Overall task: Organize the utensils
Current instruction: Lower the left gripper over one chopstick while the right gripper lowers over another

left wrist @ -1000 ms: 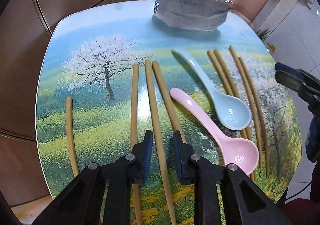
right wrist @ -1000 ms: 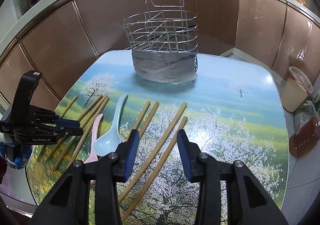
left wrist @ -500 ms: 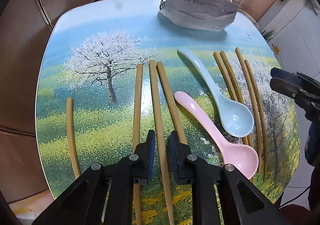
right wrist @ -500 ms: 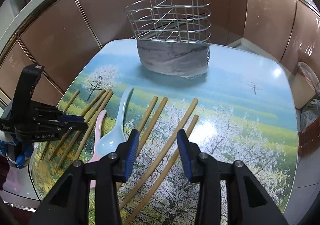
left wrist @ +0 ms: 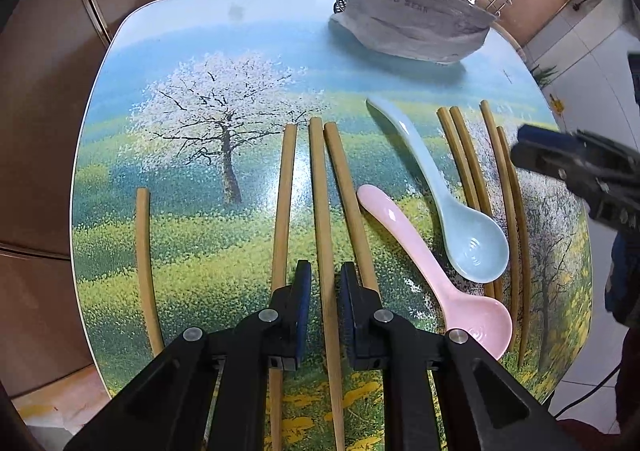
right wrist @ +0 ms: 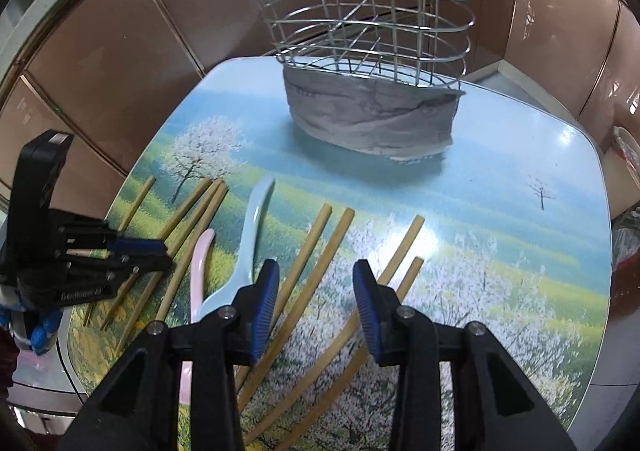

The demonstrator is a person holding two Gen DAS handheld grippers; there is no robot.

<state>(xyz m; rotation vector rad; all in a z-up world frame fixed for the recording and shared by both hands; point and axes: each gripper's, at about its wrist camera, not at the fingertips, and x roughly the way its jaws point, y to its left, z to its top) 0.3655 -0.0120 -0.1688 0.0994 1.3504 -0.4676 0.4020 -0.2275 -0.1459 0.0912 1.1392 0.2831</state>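
Note:
Several bamboo chopsticks and two spoons lie on the picture-printed table (left wrist: 208,51). My left gripper (left wrist: 325,271) points steeply down, its jaws shut on the middle chopstick (left wrist: 320,191) of three side by side; that chopstick still lies flat. The pink spoon (left wrist: 476,321) and light blue spoon (left wrist: 472,239) rest just right of it. My right gripper (right wrist: 316,275) hangs open above the right-hand chopsticks (right wrist: 312,263), gripping nothing; it also shows at the left wrist view's right edge (left wrist: 520,149). The left gripper (right wrist: 166,254) shows at the left of the right wrist view.
A wire utensil basket (right wrist: 368,23), wrapped low down in grey cloth (right wrist: 372,123), stands at the table's far side. One lone chopstick (left wrist: 142,251) lies near the left edge. Brown cabinet panels surround the table; tiled floor lies to the right.
The left jaws have narrowed onto the middle chopstick. The right gripper has moved forward over the right-hand chopsticks, bringing the basket closer in its view.

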